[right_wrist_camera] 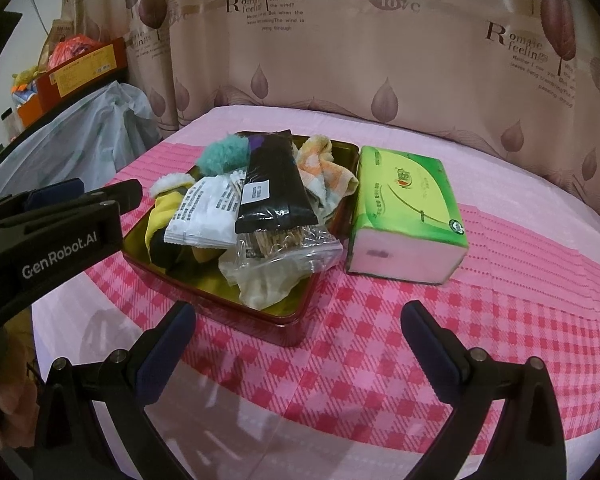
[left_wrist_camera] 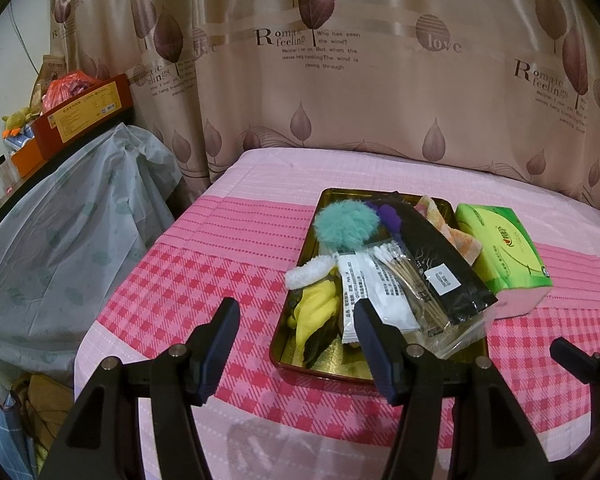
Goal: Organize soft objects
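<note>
A: So, where do the soft things sit?

B: In a shallow tin tray on a pink checked table cloth, towards the far side of the table. It is piled full: a teal pompom at the far left corner, a yellow cloth along the left edge, an orange-striped towel at the far right corner. A green tissue pack lies just beside the tray's right edge.

A: And the grippers?

B: The left gripper and the right gripper both hang released, jaws spread, holding nothing, at the table's near edge.

A: How would these handle?

B: Likely light and floppy. The towel should bunch; pinch a raised fold. The tissue pack probably squashes, so grip across its short sides. The black packet and clear bag of cotton swabs look slippery.
</note>
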Motion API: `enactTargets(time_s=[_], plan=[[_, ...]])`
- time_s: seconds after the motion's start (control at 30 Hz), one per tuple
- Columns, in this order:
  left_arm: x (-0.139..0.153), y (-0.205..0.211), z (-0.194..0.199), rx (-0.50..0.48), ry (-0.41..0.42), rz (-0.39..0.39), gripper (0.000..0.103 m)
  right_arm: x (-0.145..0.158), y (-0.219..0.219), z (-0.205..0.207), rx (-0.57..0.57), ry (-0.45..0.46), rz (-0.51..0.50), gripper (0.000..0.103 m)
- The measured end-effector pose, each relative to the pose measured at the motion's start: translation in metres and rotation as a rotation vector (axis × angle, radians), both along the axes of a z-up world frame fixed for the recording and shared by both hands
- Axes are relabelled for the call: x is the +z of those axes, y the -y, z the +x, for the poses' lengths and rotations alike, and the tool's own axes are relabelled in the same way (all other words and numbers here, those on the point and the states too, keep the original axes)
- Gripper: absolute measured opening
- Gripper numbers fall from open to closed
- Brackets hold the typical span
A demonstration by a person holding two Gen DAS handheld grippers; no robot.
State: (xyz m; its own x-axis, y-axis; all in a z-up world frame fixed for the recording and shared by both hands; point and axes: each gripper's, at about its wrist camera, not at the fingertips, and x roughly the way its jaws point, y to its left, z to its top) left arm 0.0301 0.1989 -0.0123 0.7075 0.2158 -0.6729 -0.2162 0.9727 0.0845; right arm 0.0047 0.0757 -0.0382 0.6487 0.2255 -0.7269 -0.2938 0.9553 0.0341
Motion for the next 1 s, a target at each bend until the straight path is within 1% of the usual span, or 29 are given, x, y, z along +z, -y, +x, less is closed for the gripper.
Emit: enactTargets(time_s=[1.0], plan=[[-0.0005, 0.0008, 0.0001, -0.002, -0.002, 0.001, 0.061, -0.0024, -0.0026, -0.0002, 0.003, -0.014, -0.007, 0.101]])
